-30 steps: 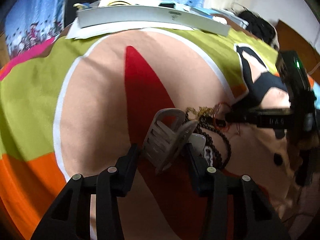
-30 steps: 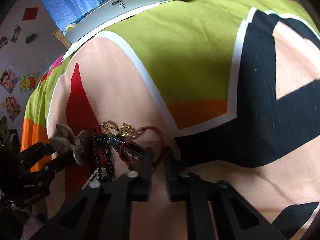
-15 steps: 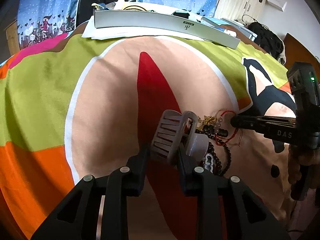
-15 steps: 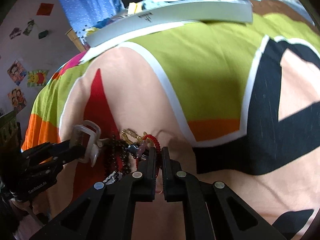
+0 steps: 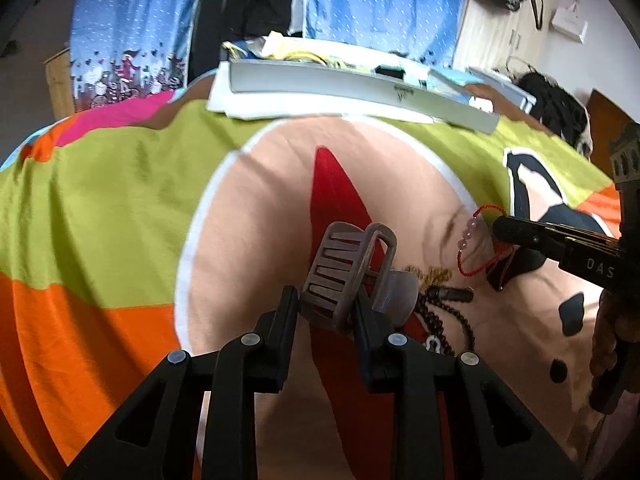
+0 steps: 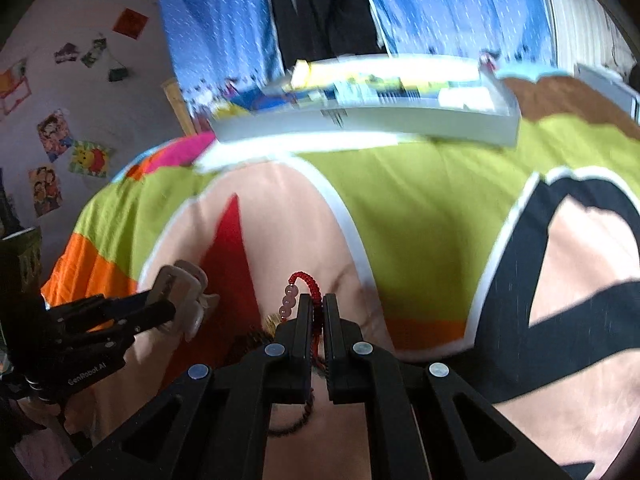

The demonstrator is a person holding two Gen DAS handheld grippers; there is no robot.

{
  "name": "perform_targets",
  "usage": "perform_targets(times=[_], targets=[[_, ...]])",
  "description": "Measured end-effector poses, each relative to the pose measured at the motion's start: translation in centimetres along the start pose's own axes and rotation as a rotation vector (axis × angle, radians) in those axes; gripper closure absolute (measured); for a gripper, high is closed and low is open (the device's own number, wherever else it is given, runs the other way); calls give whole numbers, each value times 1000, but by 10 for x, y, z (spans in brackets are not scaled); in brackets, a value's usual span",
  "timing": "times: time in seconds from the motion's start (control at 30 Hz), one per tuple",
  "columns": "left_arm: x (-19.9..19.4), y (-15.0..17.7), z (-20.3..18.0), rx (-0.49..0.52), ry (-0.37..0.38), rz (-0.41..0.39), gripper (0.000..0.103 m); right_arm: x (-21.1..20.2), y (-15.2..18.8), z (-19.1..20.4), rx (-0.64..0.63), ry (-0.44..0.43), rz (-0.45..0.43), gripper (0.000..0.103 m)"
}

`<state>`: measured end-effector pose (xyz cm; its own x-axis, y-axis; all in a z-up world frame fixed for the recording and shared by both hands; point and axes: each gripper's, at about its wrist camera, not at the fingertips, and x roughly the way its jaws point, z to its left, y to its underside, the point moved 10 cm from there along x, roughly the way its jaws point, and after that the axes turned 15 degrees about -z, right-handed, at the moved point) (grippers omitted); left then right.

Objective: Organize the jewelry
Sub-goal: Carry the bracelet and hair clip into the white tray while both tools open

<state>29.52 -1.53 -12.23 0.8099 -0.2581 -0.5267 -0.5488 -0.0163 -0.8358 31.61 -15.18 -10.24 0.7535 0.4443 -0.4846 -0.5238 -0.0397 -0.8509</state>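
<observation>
Two grippers are working over a bed cover (image 5: 120, 184) with green, orange, pink and red patches. The left gripper (image 5: 326, 312) has its jaws pressed on a grey-brown hair clip (image 5: 344, 268), which stands between the fingers and is lifted a little above the cloth. The right gripper (image 6: 317, 312) has its jaws nearly together, pinching a red cord bracelet (image 6: 306, 282) with a few pale pink beads; the loop of the bracelet rises above the fingertips.

The left wrist view shows what the right one mostly hides: just beyond the hair clip, on the cover, lie a dark bead necklace (image 5: 464, 324) and a small gold chain (image 5: 434, 274), close together in one small heap. In this view the right gripper comes in from the right edge, and the red bracelet (image 5: 476, 240) hangs from its tip above the heap, not touching the cloth there. Part of a hand (image 5: 612, 344) holding that gripper is seen at the right edge.

The right wrist view shows only a blurred trace of the heap beside its own left finger. It does show the left gripper (image 6: 168, 308) from the side, at the left, with the hair clip (image 6: 182, 292) in its jaws, and some pictures (image 6: 56, 136) stuck on the wall behind.

Both views show a long grey tray (image 5: 360, 88) at the far edge of the cover, with papers and small things in it, too blurred to name, and a blue curtain (image 5: 380, 4) behind.
</observation>
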Motion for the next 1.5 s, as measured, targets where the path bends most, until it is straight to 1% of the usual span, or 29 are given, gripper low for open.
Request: perform_targets(times=[0.07, 0.13, 0.2, 0.23, 0.33, 0.43, 0.53, 0.67, 0.77, 0.83, 0.93, 1.03, 1.17, 1.27, 1.43, 1.47, 1.5], targets=[[-5, -8, 1, -21, -13, -27, 80, -3, -15, 5, -18, -22, -54, 98], [-8, -20, -1, -41, -15, -43, 80, -8, -34, 6, -25, -38, -129, 98], [-10, -36, -4, -43, -24, -69, 80, -12, -59, 5, -12, -52, -217, 98], [-11, -43, -5, -48, -25, -80, 80, -13, -68, 5, -6, -55, -248, 98], [-9, -73, -10, -100, -25, -124, 80, -17, -99, -6, 15, -45, -344, 98], [0, -109, -16, -120, -34, -170, 80, -14, -125, -27, 53, -7, -411, 98], [16, -149, -22, -114, -46, -208, 80, -9, -143, -54, 116, 29, -457, 98], [48, -187, -23, -114, -68, -216, 80, 0, -159, -92, 187, 76, -503, 98], [76, -202, -20, -128, -86, -198, 80, 4, -163, -115, 216, 105, -519, 98], [93, -203, -19, -140, -93, -172, 80, 5, -163, -125, 237, 122, -517, 98], [115, -193, -19, -143, -103, -118, 80, 14, -161, -140, 293, 130, -494, 98], [128, -180, -20, -128, -111, -90, 80, 22, -154, -144, 310, 141, -465, 98], [137, -172, -18, -144, -118, -72, 81, 38, -142, -141, 283, 159, -394, 98], [142, -173, -13, -164, -125, -57, 81, 46, -134, -138, 279, 158, -351, 97], [140, -175, -9, -186, -117, -50, 80, 52, -129, -135, 263, 175, -325, 95], [139, -175, -9, -179, -116, -53, 79, 52, -130, -135, 260, 178, -323, 95], [138, -176, -11, -172, -117, -56, 75, 52, -131, -135, 258, 181, -321, 95]])
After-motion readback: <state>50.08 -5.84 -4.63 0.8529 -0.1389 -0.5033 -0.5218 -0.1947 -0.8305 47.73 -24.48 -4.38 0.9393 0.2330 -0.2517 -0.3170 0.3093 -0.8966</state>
